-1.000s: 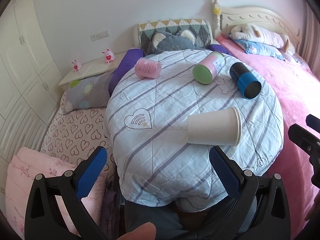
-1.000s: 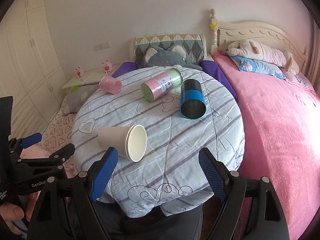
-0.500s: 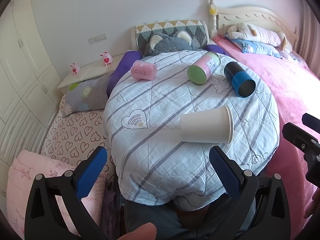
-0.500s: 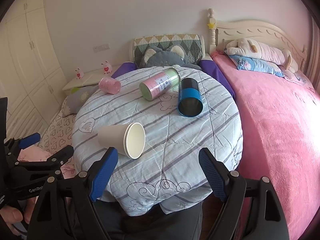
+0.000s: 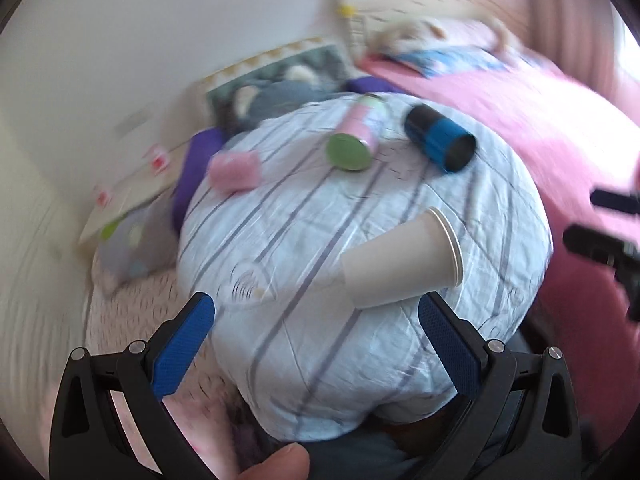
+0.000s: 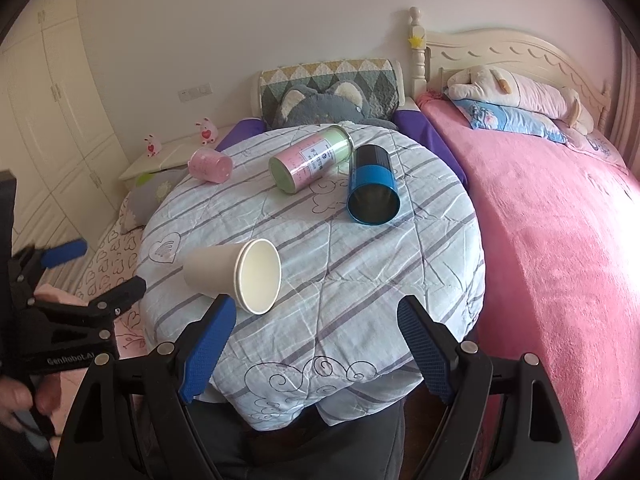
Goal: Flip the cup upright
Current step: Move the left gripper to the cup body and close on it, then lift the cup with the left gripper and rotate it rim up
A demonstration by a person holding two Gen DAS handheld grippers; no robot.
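A white paper cup [image 6: 234,272] lies on its side on the round table's striped cloth [image 6: 360,280], mouth toward the right; it also shows in the blurred left wrist view [image 5: 400,264]. My left gripper [image 5: 316,320] is open and empty, near the table's front edge, the cup just beyond its right finger. My right gripper [image 6: 316,320] is open and empty over the front edge, the cup just above its left finger. The left gripper shows at the left of the right wrist view [image 6: 76,272].
A pink and green canister [image 6: 312,164], a blue and black tin [image 6: 372,184] and a small pink cup [image 6: 210,166] lie on their sides at the table's far part. A pink bed [image 6: 560,240] runs along the right. Cushions and a heart-patterned mattress [image 6: 108,256] lie left.
The left wrist view has swung and tilted, now blurred, with the cup closer to its right finger. The right gripper has barely moved. Both stay open.
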